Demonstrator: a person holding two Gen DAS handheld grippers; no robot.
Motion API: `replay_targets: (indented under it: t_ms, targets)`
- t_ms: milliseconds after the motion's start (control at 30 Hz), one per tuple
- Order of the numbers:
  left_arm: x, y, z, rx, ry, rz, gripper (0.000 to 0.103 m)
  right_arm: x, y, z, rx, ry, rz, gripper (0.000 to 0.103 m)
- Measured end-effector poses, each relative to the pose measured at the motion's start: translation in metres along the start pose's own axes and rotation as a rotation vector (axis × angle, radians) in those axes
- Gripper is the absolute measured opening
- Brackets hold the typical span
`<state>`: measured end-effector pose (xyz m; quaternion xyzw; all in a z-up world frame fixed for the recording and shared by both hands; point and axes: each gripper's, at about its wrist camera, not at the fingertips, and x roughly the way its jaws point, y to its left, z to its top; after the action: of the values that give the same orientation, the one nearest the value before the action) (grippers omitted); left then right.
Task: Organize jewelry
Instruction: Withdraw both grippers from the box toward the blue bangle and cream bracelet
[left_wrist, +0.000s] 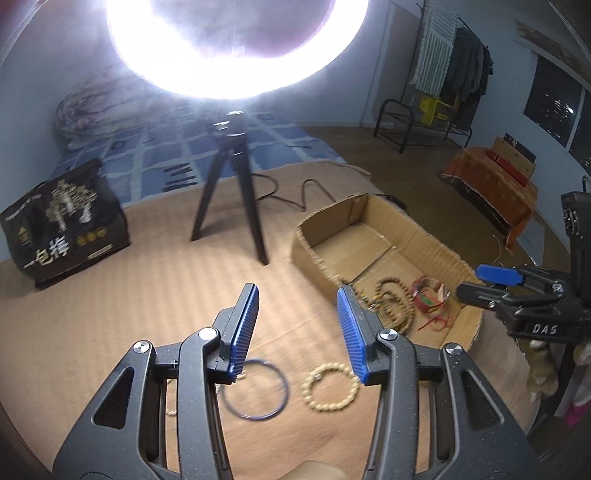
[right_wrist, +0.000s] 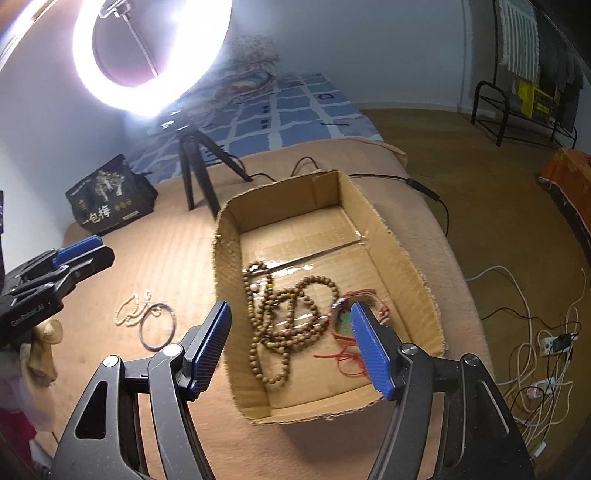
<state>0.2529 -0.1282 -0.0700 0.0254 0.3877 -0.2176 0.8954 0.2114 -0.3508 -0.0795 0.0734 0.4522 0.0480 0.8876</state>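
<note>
The left gripper (left_wrist: 297, 328) is standing wide open and holding nothing, its blue pads (left_wrist: 243, 325) hanging above the tan bed cover (left_wrist: 147, 288). Directly below and between its fingers, a dark thin bangle (left_wrist: 256, 389) and a cream bead bracelet (left_wrist: 330, 386) are lying side by side on the cover, apart from each other. In the right wrist view a pale bead strand (right_wrist: 133, 308) is resting against the bangle's far edge.

The right gripper (right_wrist: 290, 343) is likewise gaping wide and gripping nothing, hovering over the near end of the open cardboard box (right_wrist: 406, 258). Inside the box, a long brown bead necklace (right_wrist: 288, 317) is lying in loose coils just ahead of the fingers, with a red corded bracelet (right_wrist: 341, 332) beside it, partly hidden behind the right pad.

Beyond the box, a ring light (right_wrist: 147, 55) on a black tripod (right_wrist: 192, 177) is shining, and a black printed bag (right_wrist: 110, 195) is sitting at the far left of the cover.
</note>
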Motion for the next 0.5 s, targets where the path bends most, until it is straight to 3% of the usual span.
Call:
replay_targets:
  t_ms: [500]
  targets:
    - [-0.009,0.084,-0.044,-0.124,0.05,0.049,0.045,0.013,0.056,-0.002,-0.059,0.022,0.062,0.067]
